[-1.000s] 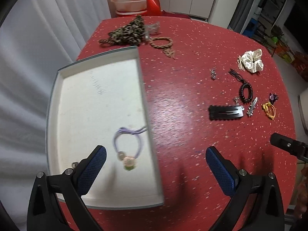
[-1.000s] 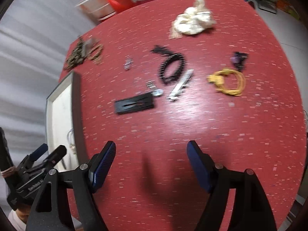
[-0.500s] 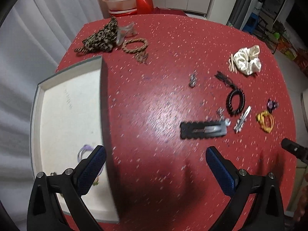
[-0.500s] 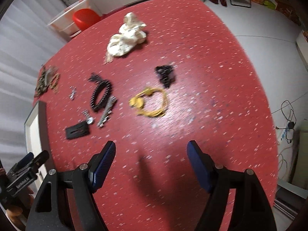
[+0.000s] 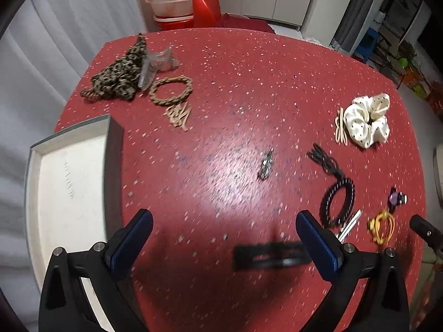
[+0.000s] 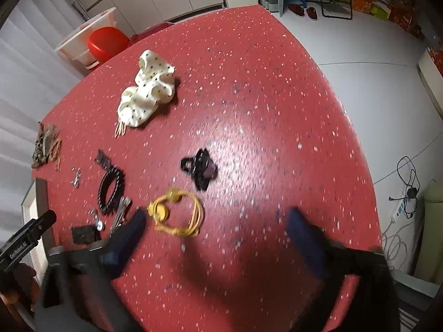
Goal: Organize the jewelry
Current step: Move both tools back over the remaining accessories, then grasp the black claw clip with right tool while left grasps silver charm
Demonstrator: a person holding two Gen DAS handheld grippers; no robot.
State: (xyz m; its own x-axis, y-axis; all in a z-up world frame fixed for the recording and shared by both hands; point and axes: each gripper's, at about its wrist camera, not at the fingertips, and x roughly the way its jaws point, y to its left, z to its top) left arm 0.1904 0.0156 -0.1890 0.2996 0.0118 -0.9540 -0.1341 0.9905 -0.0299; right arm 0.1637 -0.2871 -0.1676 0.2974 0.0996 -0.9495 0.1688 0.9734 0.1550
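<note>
A: What sits nearest in the left wrist view?

B: The left gripper [image 5: 224, 244], jaws spread wide with nothing between the pads. Just beyond, at lower centre and blurred, a black hair clip [image 5: 270, 254] lies flat on the red table [image 5: 235, 88], its long axis running left to right across the frame, its right end next to the right finger.

A: And the tray?

B: The white tray [image 5: 66, 182] is at the left edge, beside the left finger; the part that shows holds nothing I can make out.

A: Farther out?

B: At the right, a yellow hair tie [image 5: 382, 225], then a black beaded bracelet [image 5: 337, 203] with its long axis running up and slightly right, and a small metal charm [image 5: 266, 164] near centre, pointing up the frame. Beyond those, a white dotted scrunchie [image 5: 369, 120] at upper right, and at upper left a braided rope bracelet [image 5: 170, 90] beside a leopard-print cloth [image 5: 120, 76].

A: The right wrist view?

B: The right gripper [image 6: 214, 238] is blurred, and its jaws have just been opening; they stand wide apart and hold nothing. The yellow hair tie [image 6: 177, 213] lies on the table just beside the left finger, inside the gap but untouched. A black clip with a purple stone [image 6: 200, 167] is just past it, and the scrunchie [image 6: 146, 94] lies farther off at upper left.
</note>
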